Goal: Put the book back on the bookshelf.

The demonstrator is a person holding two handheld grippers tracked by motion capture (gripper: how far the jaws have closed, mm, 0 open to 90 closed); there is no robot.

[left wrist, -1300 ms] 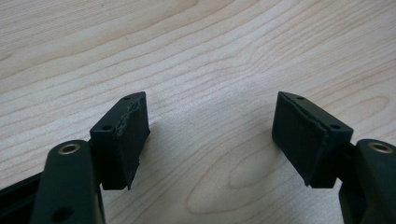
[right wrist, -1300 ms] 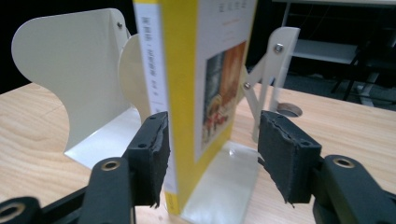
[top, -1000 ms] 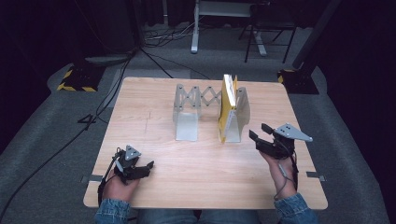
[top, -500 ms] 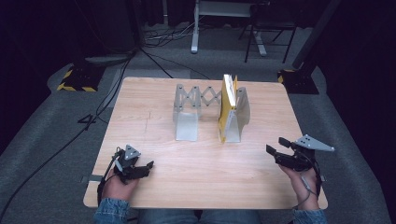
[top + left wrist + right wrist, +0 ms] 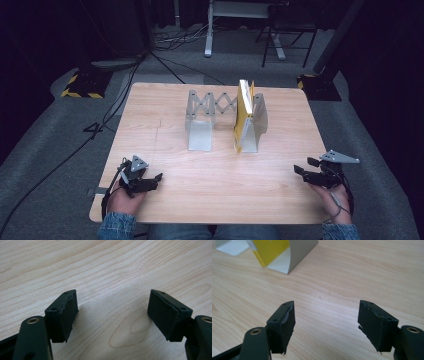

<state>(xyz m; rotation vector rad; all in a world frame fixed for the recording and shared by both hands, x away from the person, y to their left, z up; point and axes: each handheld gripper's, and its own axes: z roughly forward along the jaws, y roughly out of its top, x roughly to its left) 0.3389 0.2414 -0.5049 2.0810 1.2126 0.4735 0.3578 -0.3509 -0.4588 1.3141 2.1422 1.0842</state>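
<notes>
Seen from above: yellow book (image 5: 242, 112) standing upright toward the far edge of the desk (image 5: 220, 200), right of centre, pressed against the right-hand plate of a grey expanding book rack (image 5: 207, 112). Left gripper (image 5: 156, 178) resting near the front left corner, jaws spread wide over bare wood, holding nothing. Right gripper (image 5: 301, 166) hovering near the right edge toward the front, well apart from the book, jaws likewise wide and empty. In the right gripper view, book corner (image 5: 270, 250) and rack plate (image 5: 297, 255) at upper left, beyond the open right gripper (image 5: 325, 315); in the left gripper view, only wood grain between the left gripper (image 5: 112, 306) jaws.
</notes>
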